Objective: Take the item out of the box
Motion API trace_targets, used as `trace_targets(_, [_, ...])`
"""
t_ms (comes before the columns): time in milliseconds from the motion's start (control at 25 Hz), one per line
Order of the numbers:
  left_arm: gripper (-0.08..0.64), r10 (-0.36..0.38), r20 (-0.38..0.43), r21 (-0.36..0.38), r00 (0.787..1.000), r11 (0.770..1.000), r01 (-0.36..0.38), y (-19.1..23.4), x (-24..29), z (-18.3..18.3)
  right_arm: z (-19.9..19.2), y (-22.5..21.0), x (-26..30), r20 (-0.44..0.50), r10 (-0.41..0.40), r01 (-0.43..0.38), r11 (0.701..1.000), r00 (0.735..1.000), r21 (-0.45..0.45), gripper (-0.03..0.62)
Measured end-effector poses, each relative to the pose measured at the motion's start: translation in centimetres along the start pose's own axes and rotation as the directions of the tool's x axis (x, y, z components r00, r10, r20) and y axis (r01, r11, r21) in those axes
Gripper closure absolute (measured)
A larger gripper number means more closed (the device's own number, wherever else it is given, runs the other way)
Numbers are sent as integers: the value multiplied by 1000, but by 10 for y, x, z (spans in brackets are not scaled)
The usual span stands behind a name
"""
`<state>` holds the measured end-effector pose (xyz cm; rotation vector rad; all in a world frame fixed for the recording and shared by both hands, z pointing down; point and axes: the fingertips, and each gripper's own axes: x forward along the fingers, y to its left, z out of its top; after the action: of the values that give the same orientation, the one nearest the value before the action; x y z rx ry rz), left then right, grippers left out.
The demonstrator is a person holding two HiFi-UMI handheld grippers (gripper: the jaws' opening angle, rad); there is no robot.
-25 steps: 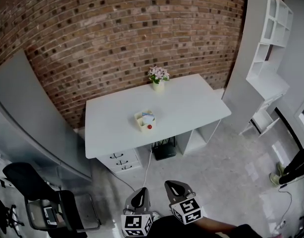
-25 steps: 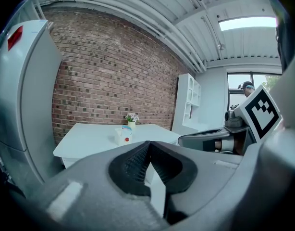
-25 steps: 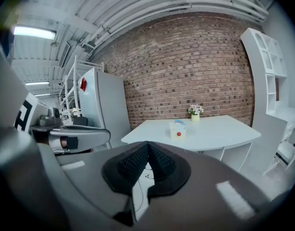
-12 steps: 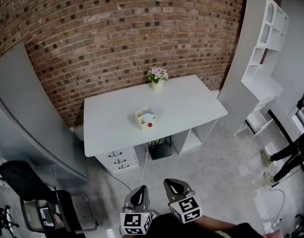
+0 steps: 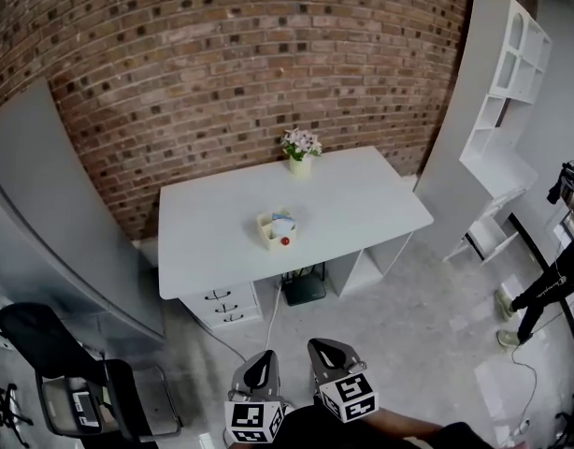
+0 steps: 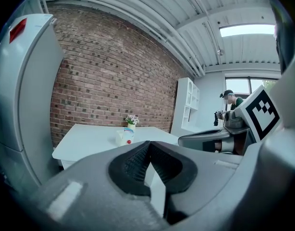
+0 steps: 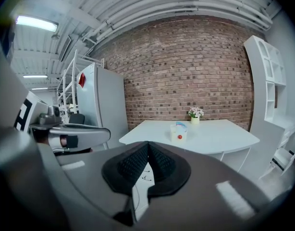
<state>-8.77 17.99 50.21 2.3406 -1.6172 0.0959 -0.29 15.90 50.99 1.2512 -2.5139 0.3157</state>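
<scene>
A small cream box (image 5: 276, 228) with a red dot on its front stands in the middle of the white table (image 5: 362, 195); something light blue shows in its top. The same box (image 6: 124, 136) (image 7: 178, 132) appears small and far off in both gripper views. My left gripper (image 5: 262, 370) and right gripper (image 5: 326, 354) hang side by side at the bottom of the head view, well short of the table. Both are shut, pads together, with nothing between them.
A pot of pink flowers (image 5: 300, 148) stands at the table's back edge. Drawers (image 5: 223, 302) sit under the table. A black chair (image 5: 67, 368) is at the left, a white shelf unit (image 5: 507, 73) at the right, with a person (image 5: 549, 279) near it.
The view has shifted slightly; the table sits a little higher and more to the left. The person at the right edge has moved. Both grippers hold their place.
</scene>
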Motion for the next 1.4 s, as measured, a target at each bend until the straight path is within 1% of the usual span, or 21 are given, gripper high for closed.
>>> trace_targets(200, [555, 37, -20, 5, 999, 999, -37, 8, 19, 2, 0, -16, 21, -11, 23, -23, 1000, 1000, 15, 591])
trace_targets(520, [555, 72, -53, 3, 996, 997, -72, 16, 75, 12, 13, -59, 61, -11, 51, -51, 999, 999, 6, 591])
trace_targets(720, [555, 81, -59, 19, 995, 997, -80, 9, 113, 22, 22, -87, 80, -5, 90, -90, 996, 996, 5, 591])
trace_targets(840, [555, 100, -68, 27, 993, 995, -98, 6, 131, 26, 23, -103, 89, -6, 111, -111, 994, 994, 20, 592])
trace_targets(1040, [555, 135, -81, 35, 987, 991, -133, -1, 156, 31, 27, -129, 99, -1, 151, -151, 988, 988, 33, 591])
trace_targets(1400, [555, 165, -100, 56, 981, 986, -160, -19, 190, 33, 26, -164, 106, 1, 190, -190, 981, 982, 40, 591])
